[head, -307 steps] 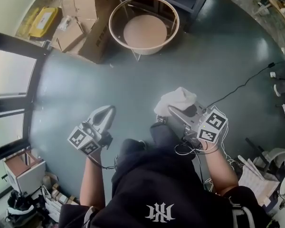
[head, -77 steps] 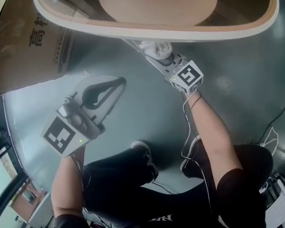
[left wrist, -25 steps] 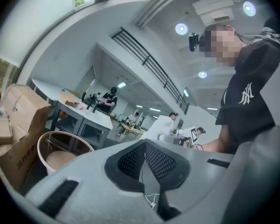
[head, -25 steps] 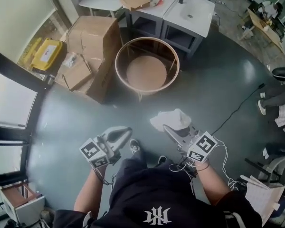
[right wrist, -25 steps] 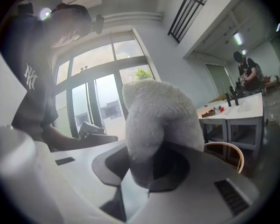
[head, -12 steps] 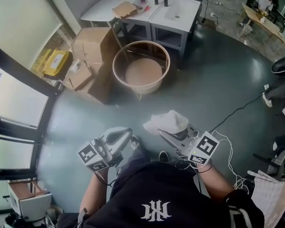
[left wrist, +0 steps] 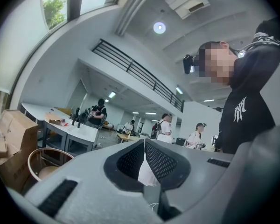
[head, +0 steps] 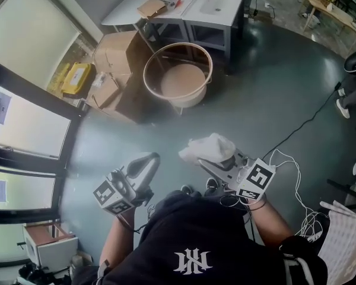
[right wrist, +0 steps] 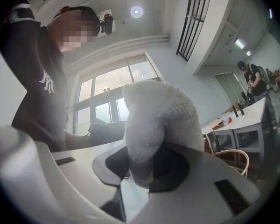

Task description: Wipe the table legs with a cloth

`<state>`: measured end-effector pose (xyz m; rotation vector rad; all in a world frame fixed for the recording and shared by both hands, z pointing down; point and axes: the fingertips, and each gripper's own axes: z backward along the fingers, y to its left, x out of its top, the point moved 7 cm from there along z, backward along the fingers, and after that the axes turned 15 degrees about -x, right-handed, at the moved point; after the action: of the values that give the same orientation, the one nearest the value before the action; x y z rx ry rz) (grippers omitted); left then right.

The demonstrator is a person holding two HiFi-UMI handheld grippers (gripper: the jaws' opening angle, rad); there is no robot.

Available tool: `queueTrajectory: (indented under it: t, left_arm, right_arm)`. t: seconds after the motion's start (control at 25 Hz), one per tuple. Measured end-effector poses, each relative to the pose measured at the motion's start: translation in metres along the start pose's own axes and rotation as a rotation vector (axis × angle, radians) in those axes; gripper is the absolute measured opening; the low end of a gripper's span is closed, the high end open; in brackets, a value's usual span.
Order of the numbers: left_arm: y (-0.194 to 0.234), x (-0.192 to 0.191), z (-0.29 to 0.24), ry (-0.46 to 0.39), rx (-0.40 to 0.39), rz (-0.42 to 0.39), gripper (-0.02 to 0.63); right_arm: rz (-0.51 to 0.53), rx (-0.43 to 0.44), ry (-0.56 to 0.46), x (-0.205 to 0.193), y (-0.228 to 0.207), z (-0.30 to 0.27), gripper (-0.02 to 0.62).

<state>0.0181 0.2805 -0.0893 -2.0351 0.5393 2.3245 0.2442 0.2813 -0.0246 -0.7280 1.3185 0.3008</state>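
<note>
Far from table (head: 183, 81) — cloth (head: 209, 147), clamped

- Cardboard boxes (head: 115, 57) stand piled on the grey floor (head: 273, 94).
- A yellow case (head: 77, 78) lies just left of the boxes, near the window (head: 24, 123).
- Two white tabletops (head: 216, 5) stand side by side at the far wall; a flat brown box (head: 153, 7) lies on the left one.
- A black cable (head: 305, 123) trails across the floor at right.
- A small open box (head: 47, 245) sits at the lower left.
- People (left wrist: 164, 127) stand far off under round ceiling lights (left wrist: 159, 27).
</note>
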Motion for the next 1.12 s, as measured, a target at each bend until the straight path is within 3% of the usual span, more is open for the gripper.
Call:
queueTrajectory:
  t: [0.4, 0.76, 1.12]
  left_arm:
    - [-0.023, 0.005, 0.009, -0.072, -0.108, -0.043, 0.006]
    - [-0.047, 0.000, 0.144, -0.185, -0.019, -0.007, 0.006]
    - [-0.067, -0.020, 0.236, -0.261, -0.014, 0.055, 0.006]
  right_arm:
    - [0.032, -0.079, 0.054, -0.012, 0.055, 0.030, 0.080]
    - [-0.001, -0.096, 0.115, -0.024, 0.140, -0.018, 0.080]
    - [0.019, -0.107, 0.186, -0.046, 0.220, -0.049, 0.080]
